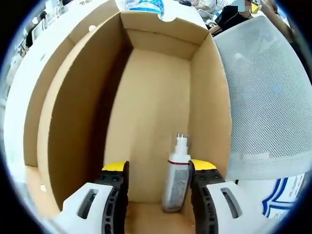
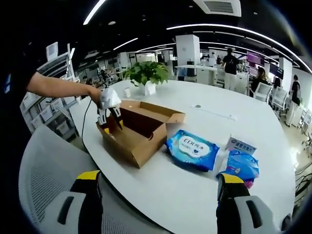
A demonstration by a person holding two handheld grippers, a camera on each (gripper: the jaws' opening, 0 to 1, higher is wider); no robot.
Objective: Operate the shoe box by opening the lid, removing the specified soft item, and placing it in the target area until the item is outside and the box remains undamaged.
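Note:
The brown cardboard shoe box (image 1: 156, 97) stands open, and I look down into it between my left gripper's (image 1: 158, 168) yellow-tipped jaws. They are open. A small spray bottle (image 1: 176, 175) with a white collar and clear cap stands on the box floor between them, close against the right jaw. In the right gripper view the box (image 2: 141, 134) sits on a white table (image 2: 204, 190) with its lid folded back. A person's hand holds the left gripper (image 2: 108, 114) dipped into the box's near-left end. My right gripper (image 2: 158, 180) hangs open above the table's near edge, holding nothing.
A blue wipes pack (image 2: 192, 148) lies right of the box, with a second blue pack (image 2: 243, 166) and a small sign card (image 2: 241, 145) further right. A potted plant (image 2: 146, 73) stands behind. A white mesh chair (image 2: 41, 190) is at the near left; its back (image 1: 268, 97) is beside the box.

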